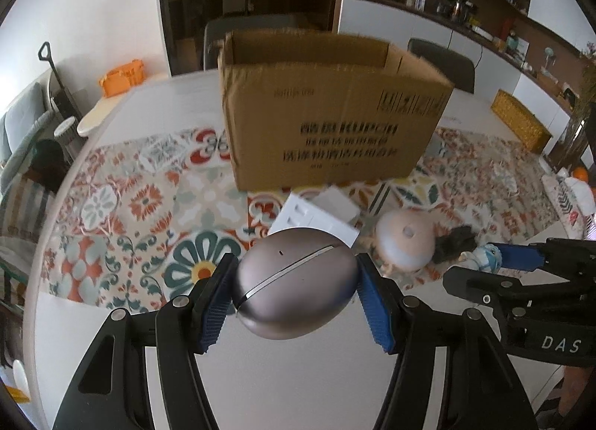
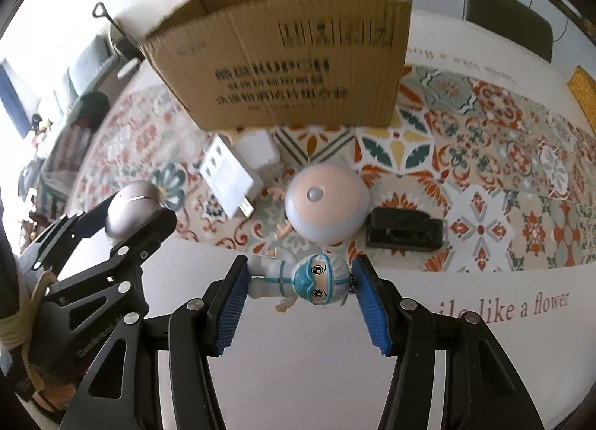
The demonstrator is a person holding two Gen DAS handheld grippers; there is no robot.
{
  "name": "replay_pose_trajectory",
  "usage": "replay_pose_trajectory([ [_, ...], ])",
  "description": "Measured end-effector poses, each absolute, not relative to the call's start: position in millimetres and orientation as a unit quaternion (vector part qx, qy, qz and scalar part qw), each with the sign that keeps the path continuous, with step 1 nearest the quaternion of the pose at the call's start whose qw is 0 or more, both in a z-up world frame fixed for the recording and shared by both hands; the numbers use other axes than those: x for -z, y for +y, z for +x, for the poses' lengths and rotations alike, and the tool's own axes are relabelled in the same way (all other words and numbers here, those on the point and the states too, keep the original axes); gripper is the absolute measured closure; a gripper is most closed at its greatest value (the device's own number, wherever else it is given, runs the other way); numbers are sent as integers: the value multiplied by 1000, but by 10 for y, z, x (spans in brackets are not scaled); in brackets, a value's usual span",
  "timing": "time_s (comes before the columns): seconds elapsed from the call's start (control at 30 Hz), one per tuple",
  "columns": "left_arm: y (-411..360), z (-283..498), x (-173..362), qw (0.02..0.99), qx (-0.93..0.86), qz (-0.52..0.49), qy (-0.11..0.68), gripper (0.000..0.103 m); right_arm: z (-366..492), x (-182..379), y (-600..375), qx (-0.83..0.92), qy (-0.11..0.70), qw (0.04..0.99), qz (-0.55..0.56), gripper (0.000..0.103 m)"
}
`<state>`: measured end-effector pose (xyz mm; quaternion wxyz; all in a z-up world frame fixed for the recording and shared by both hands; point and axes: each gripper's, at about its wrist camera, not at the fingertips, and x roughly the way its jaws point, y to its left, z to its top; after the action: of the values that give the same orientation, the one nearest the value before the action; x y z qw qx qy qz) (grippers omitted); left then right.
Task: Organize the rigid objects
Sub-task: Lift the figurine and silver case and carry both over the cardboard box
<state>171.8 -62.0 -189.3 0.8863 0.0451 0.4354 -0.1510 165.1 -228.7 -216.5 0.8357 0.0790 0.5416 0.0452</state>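
Observation:
My left gripper (image 1: 294, 283) is shut on a grey oval case (image 1: 294, 283) with a silver seam, held above the table in front of the open cardboard box (image 1: 327, 113). The case also shows in the right wrist view (image 2: 132, 210). My right gripper (image 2: 298, 284) is shut on a small figurine (image 2: 305, 281) in a white suit with teal goggles, lying sideways between the blue pads. It shows in the left wrist view (image 1: 484, 255) at the right. The box (image 2: 290, 65) stands behind both, open at the top.
On the patterned mat (image 2: 484, 169) lie a white power strip (image 2: 227, 177), a white adapter block (image 2: 260, 150), a round pink-and-white dome (image 2: 326, 203) and a black clip (image 2: 404, 232). A yellow basket (image 1: 521, 121) sits far right, chairs behind the table.

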Motion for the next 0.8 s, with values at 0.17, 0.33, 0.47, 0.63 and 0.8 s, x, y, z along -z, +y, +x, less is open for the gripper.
replay_pose_trajectory([
  [0.17,-627,1708,1662,897,155,43,412,40,1589,1931,-2294,-49,515,851,87,47],
  [0.33,-637,1746,1476,906,153,44,391,40,1578,1678,-2299,-52,482,870,90,47],
  [0.47,-627,1803,1324,912,154,34,379,40,1615,1501,-2314,-53,458,883,87,47],
  [0.63,-634,1871,1093,921,152,36,358,40,1682,1296,-2342,-55,430,897,87,47],
  [0.8,-636,1964,866,929,151,31,336,40,1777,1120,-2349,-56,407,908,86,47],
])
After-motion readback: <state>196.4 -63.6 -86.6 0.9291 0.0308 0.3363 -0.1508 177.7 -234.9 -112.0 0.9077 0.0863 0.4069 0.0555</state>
